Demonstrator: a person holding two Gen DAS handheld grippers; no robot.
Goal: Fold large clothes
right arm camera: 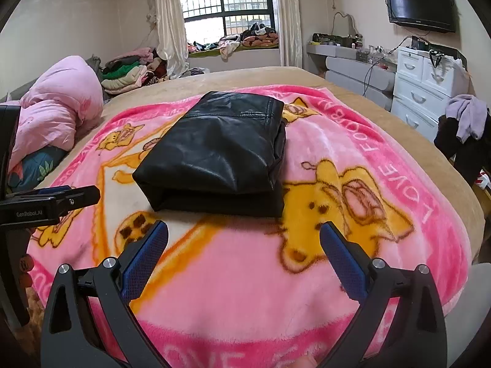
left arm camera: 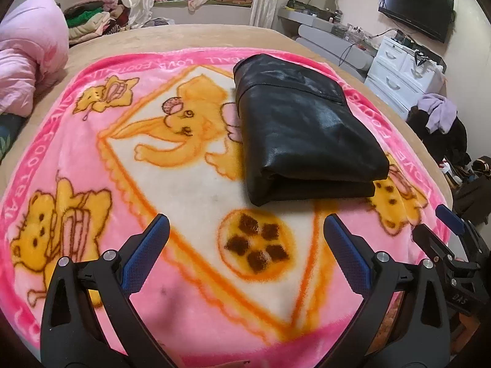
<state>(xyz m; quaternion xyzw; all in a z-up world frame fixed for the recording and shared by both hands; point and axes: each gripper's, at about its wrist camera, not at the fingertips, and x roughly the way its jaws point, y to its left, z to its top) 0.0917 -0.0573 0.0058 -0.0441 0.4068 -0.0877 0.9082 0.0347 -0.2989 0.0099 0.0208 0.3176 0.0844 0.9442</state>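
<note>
Jacket [left arm camera: 307, 128] is the thing to look at here: black, leathery looking, folded into a thick rectangular bundle and lying flat on the pink blanket [left arm camera: 190, 322] that covers the bed [right arm camera: 245, 76]. Everything else goes by that jacket. The left gripper [left arm camera: 245, 239] hovers on the near side of it, jaws spread wide, nothing between them and not touching the jacket. The right gripper [right arm camera: 244, 245] is the same deal, also near side, jaws wide apart and empty. Writing-wise: the blanket border reads "LOVE FOOTBALL" over and over around the cartoon animals. In the right wrist view the other gripper's body pokes in left of the jacket with "GenRobot.AI" printed on it. A wall TV [right arm camera: 420, 3] hangs beyond the jacket to the right, with white drawers [right arm camera: 426, 89] below it.
</note>
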